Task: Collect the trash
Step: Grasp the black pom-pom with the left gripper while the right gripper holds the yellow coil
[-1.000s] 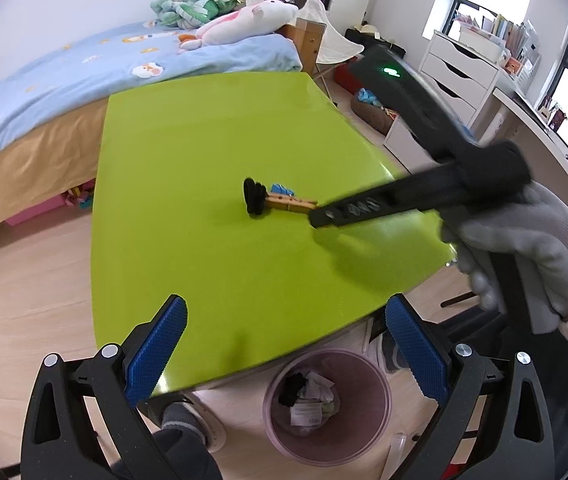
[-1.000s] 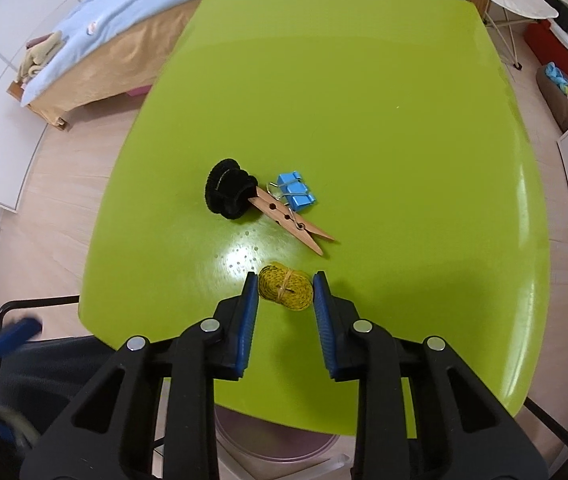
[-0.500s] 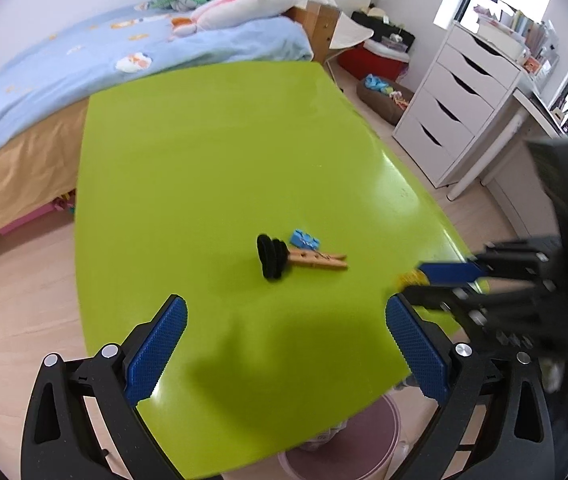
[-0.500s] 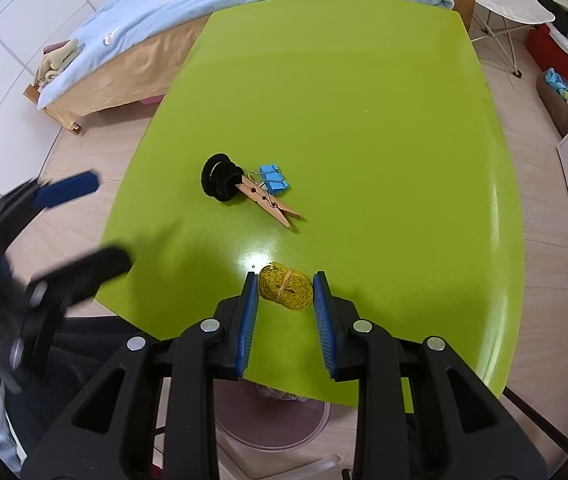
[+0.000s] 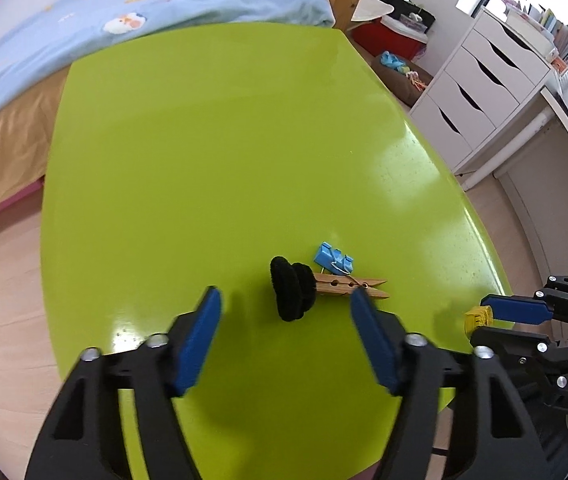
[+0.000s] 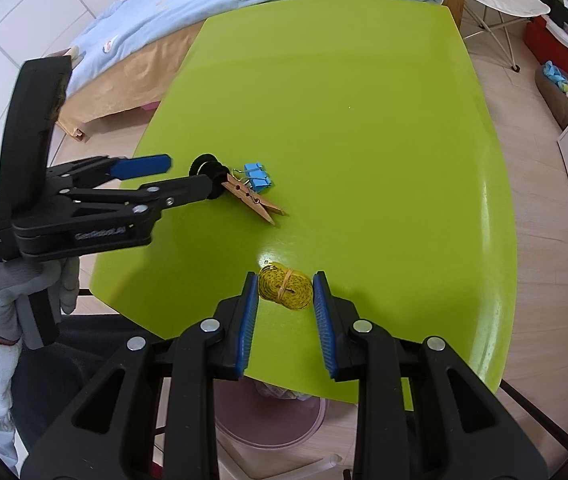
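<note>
Jaws of the left tool (image 5: 284, 312), newly arrived, are closing around the black hair tie (image 5: 292, 294) untouched, while the right tool (image 6: 286, 292) keeps gripping the yellow coil (image 6: 285, 290) above the green surface (image 5: 223, 140).

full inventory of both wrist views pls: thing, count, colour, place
table: 1, lime green, fills the middle of both views
black fuzzy ring: 1, black, near table edge, ahead of the left gripper
clothespin: 1, wood, clipped on the ring
binder clip: 1, blue, just behind the clothespin
tape roll: 1, yellow, between the right gripper's pads
bin: 1, pinkish, on the floor under the table's near edge
bed: 1, blue cover, beyond the table
drawer unit: 1, white, right of the table
left gripper: black with blue pads, jaws closing, nothing gripped
right gripper: black with blue pads, shut on the roll
gloved hand: 1, grey, holding the left gripper
</note>
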### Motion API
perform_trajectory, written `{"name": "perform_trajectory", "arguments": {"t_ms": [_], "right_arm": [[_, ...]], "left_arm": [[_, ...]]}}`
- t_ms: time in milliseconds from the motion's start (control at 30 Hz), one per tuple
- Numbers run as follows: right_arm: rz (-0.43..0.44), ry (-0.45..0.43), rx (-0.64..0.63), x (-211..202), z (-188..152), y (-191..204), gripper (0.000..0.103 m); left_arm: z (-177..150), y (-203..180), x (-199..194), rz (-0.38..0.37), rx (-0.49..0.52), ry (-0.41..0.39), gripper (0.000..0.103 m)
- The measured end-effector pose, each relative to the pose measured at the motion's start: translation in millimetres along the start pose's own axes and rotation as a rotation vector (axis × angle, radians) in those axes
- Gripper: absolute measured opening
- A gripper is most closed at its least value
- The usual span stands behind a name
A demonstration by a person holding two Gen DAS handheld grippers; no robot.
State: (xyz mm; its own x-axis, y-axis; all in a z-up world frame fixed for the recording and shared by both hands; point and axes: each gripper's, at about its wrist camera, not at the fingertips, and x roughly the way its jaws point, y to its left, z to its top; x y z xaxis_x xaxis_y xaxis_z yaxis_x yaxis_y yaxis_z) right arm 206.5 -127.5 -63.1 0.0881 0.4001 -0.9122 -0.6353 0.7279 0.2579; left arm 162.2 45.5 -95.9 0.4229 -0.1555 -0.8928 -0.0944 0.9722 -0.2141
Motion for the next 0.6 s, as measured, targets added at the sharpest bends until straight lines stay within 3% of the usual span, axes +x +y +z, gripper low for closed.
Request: {"name": "perform_trajectory", "arguments": {"t_ms": [133,200,267,600], "right_arm": [[0.006,-0.002,-0.003,1.1,0.3,-1.6,0.028],[0.006,-0.003,-0.005,1.3,0.8,-2.1,0.028],[0.006,-0.002,-0.005,1.4,0.8,-2.5,0.028],[0.0,-0.025,-0.02,-4.4,-3.3,1.5,0.028]], "left_arm": [[0.4,-1.6,5.4,-0.007,0.005,0.006,0.039],[-0.4,-1.9,7.7,-0.008,0.007,0.01,0.019],[-1.8,-1.6,8.4,-0.004,0.011,0.013,0.011],[-17.3,-7.4,-12.7,0.018,0.039,-0.023,0.008]]}}
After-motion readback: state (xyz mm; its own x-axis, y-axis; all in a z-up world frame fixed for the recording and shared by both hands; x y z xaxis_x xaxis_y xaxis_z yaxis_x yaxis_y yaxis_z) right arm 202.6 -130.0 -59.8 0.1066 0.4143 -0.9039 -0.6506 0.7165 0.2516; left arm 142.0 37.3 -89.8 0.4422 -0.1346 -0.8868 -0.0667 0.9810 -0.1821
